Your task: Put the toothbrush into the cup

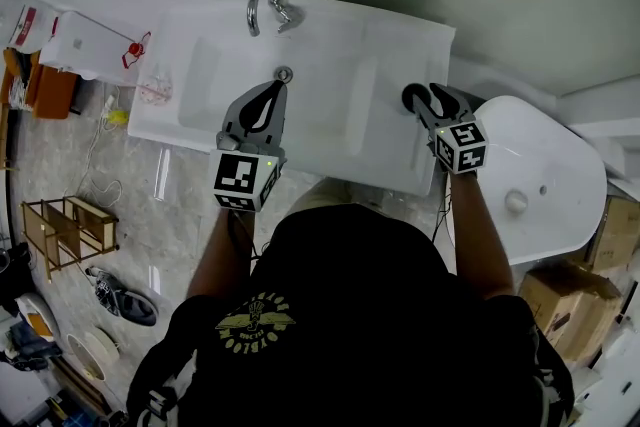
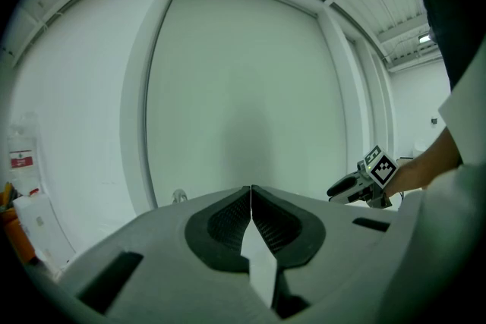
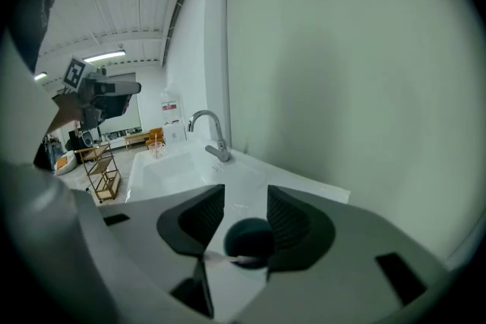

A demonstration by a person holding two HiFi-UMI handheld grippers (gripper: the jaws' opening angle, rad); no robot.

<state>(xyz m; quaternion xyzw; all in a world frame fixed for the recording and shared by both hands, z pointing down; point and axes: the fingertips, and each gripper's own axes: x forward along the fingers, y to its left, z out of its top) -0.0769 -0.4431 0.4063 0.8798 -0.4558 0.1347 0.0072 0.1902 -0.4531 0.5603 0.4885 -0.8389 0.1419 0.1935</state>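
Note:
A dark teal cup [image 3: 250,240] stands on the right ledge of the white sink [image 1: 390,155]. In the head view only its dark rim [image 1: 413,97] shows under my right gripper. A pale toothbrush [image 3: 225,258] sticks out over the cup's near rim with its end inside. My right gripper [image 3: 245,197] hangs just above the cup, jaws wide open, the pads touching nothing; in the head view it [image 1: 427,98] sits at the sink's right end. My left gripper [image 2: 250,190] is shut with nothing in it and hovers over the basin [image 1: 271,90] near the drain.
The chrome faucet [image 1: 265,10] stands at the back of the sink, the drain [image 1: 285,73] below it. A white toilet lid [image 1: 545,180] lies to the right. On the floor at left are a wooden rack [image 1: 65,230], shoes [image 1: 125,300] and boxes.

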